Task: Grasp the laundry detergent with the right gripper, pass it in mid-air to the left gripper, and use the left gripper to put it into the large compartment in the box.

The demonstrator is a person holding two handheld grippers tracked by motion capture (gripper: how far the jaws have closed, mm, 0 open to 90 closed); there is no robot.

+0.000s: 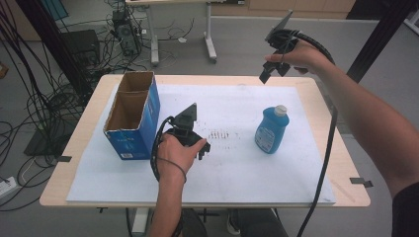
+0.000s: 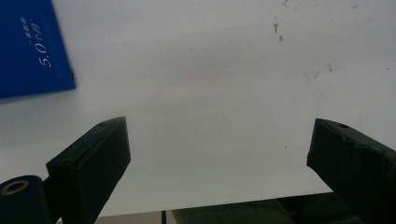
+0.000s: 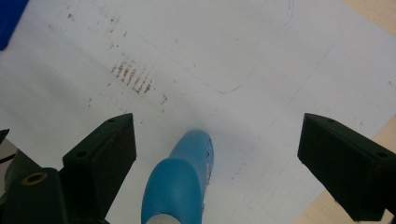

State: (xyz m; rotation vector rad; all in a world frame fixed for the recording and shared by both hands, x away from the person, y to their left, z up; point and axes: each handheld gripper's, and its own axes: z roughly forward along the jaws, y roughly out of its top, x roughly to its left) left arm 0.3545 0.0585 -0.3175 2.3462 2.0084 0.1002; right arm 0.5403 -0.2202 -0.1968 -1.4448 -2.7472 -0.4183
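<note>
Above the bottle (image 3: 180,182), right gripper (image 1: 272,69) fingers (image 3: 100,154) spread apart, nothing clamped.
Left gripper (image 1: 200,148) fingers (image 2: 91,161) gape empty by the blue box (image 1: 133,116) at nine o'clock; bottle stands at three o'clock on the surface (image 1: 237,168). An off-centre descent could topple it.

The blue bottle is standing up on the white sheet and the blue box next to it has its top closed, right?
Not quite. The blue box has its top open: the high view shows the brown cardboard inside. The rest is right: the blue bottle stands upright on the white sheet.
</note>
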